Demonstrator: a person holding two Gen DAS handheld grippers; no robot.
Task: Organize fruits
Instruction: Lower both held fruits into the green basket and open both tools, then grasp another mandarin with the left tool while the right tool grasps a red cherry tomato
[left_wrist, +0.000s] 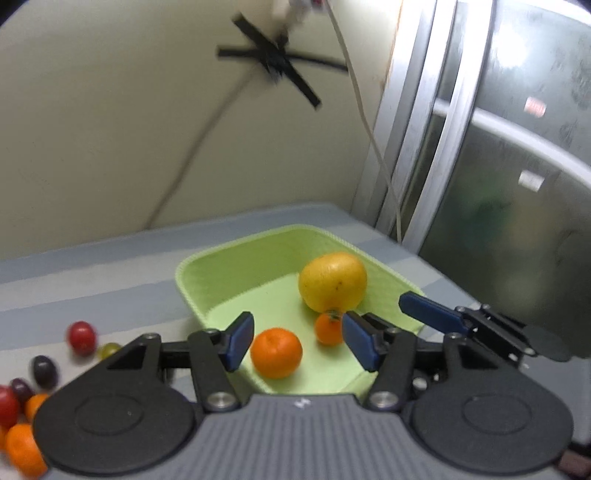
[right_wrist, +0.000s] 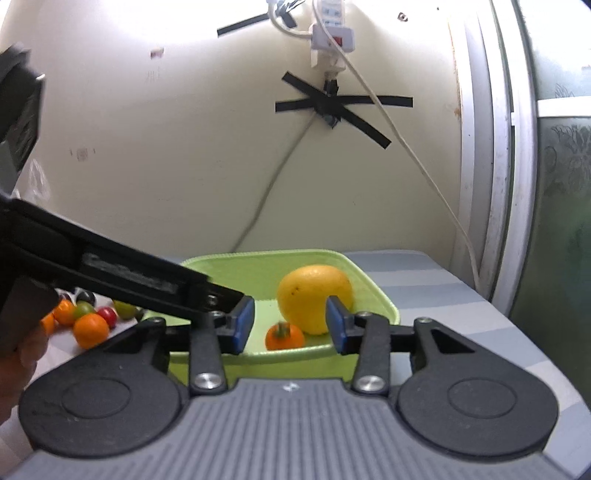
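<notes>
Cream wall (right_wrist: 147, 147), striped tablecloth (right_wrist: 424, 273)

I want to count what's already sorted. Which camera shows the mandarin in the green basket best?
The left wrist view: the mandarin sits whole between the open left claw fingers, inside the green basket. In the right wrist view, the left claw's arm hides it.

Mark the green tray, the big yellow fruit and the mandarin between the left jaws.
green tray (left_wrist: 192, 291), left wrist view, on its left wall.
big yellow fruit (right_wrist: 314, 295), right wrist view, on its middle.
mandarin (left_wrist: 276, 352), left wrist view, on its middle, lying in the tray.
</notes>
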